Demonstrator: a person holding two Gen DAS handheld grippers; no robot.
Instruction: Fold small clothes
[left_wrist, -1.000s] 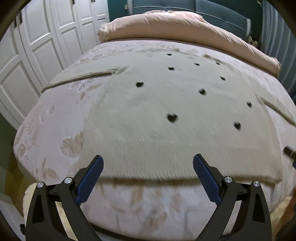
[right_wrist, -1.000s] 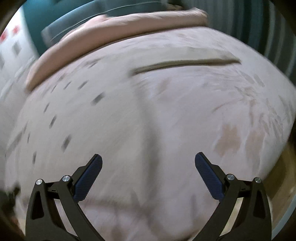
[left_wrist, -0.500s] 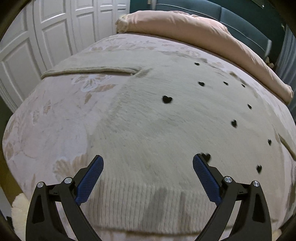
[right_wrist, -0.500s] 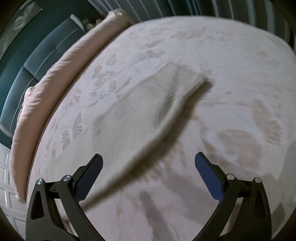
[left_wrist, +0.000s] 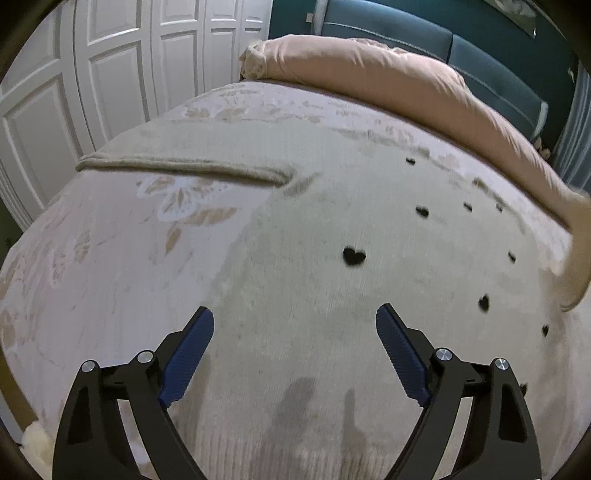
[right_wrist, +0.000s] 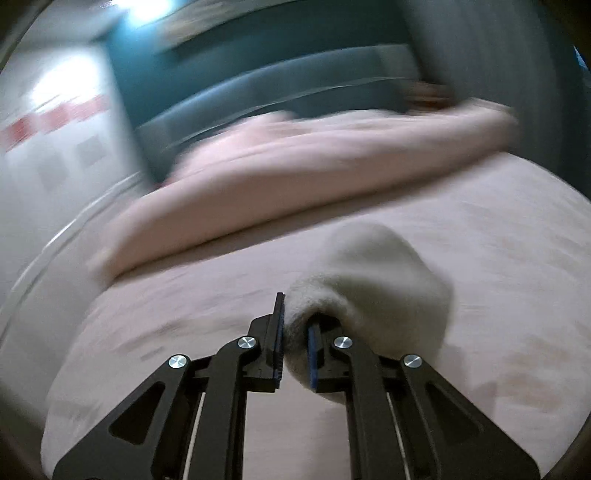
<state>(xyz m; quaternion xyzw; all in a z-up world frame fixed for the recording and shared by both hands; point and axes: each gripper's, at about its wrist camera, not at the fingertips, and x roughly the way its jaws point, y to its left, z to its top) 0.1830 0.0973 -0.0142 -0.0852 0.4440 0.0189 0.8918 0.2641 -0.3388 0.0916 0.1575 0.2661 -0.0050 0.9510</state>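
Note:
A cream knitted sweater (left_wrist: 332, 221) with small black hearts lies flat on the bed, its left sleeve (left_wrist: 184, 166) stretched out to the left. My left gripper (left_wrist: 294, 314) hovers over the sweater's lower body. Its jaws are closing but still stand wide, and the knit lies below the pads, not pinched. In the right wrist view my right gripper (right_wrist: 295, 317) is closing on the end of the other sleeve (right_wrist: 376, 266), with the pads pressing the bunched knit. That raised sleeve (left_wrist: 576, 251) also shows at the right edge of the left wrist view.
The bed has a pale floral cover (left_wrist: 92, 258). A rolled pink duvet (left_wrist: 388, 77) lies along its far end, in front of a teal headboard (left_wrist: 461, 48). White panelled doors (left_wrist: 92, 74) stand close to the bed's left side. The right wrist view is motion-blurred.
My left gripper has moved from the hem further in over the sweater, and its jaws have narrowed a little. My right gripper swung to the sleeve end, shut on it and raised it.

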